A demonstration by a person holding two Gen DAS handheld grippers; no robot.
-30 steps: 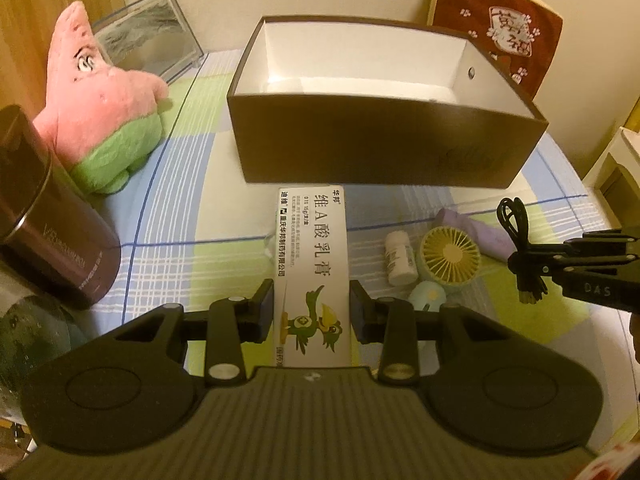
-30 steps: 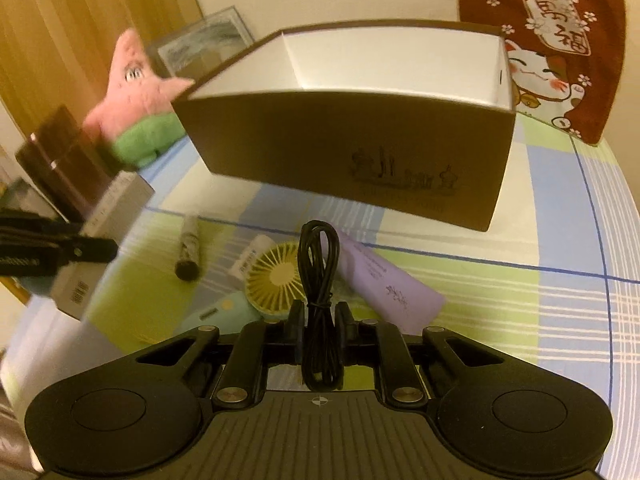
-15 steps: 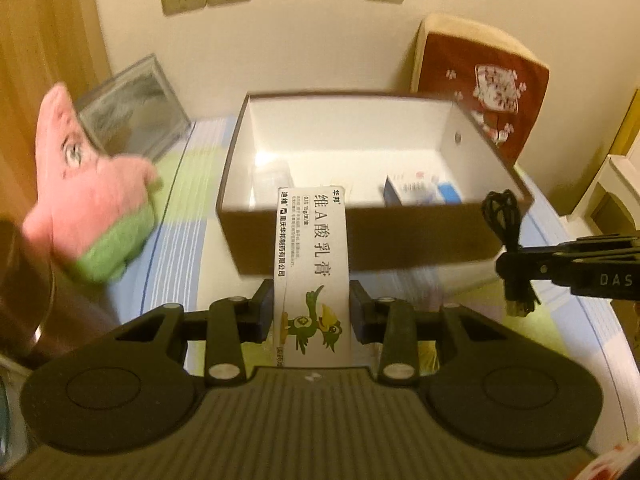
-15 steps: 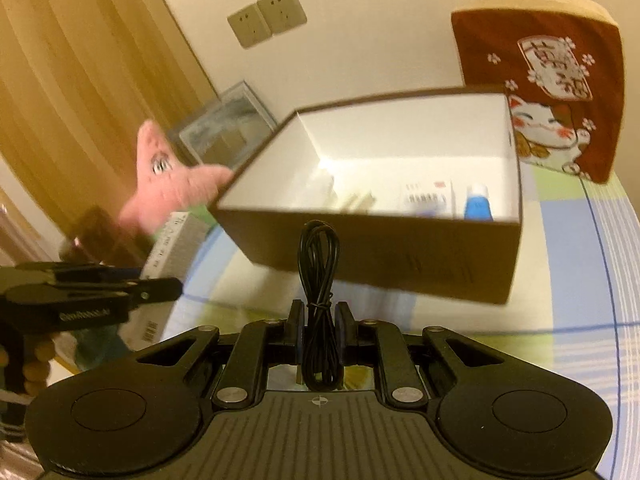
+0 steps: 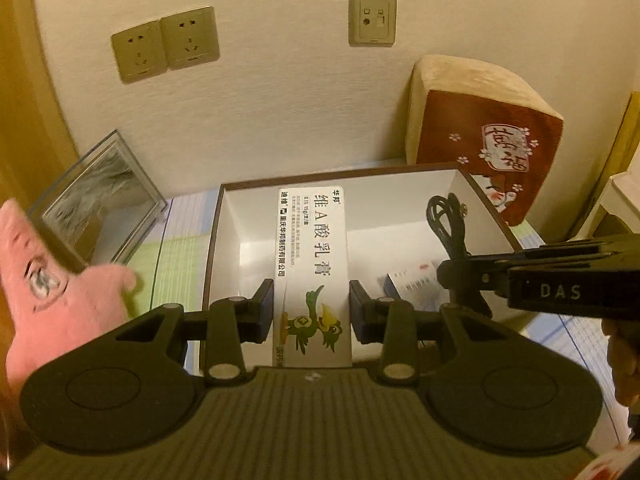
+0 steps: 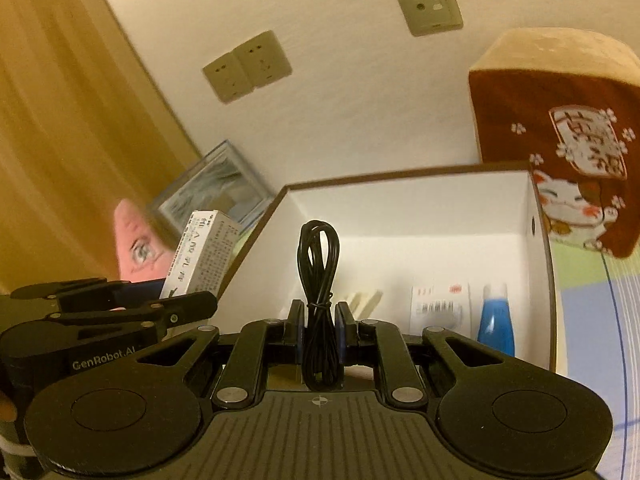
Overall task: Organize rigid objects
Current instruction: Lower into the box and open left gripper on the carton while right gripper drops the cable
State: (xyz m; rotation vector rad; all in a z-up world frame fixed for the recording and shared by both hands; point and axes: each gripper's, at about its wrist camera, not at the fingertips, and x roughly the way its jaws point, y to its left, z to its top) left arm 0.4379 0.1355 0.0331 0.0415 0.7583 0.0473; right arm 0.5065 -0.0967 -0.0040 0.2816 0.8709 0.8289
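Both grippers had risen since a second earlier, so the brown box (image 5: 494, 216) now showed its white inside from above. The left gripper (image 5: 312, 312) stayed clamped on the ointment carton (image 5: 310, 256), held over the box's near wall. The right gripper (image 6: 319, 330) stayed clenched on the coiled black cable (image 6: 319, 264), also above the box's near edge.

Box (image 5: 490, 204) top open; small items (image 6: 440, 306) crowd right floor, left bare.
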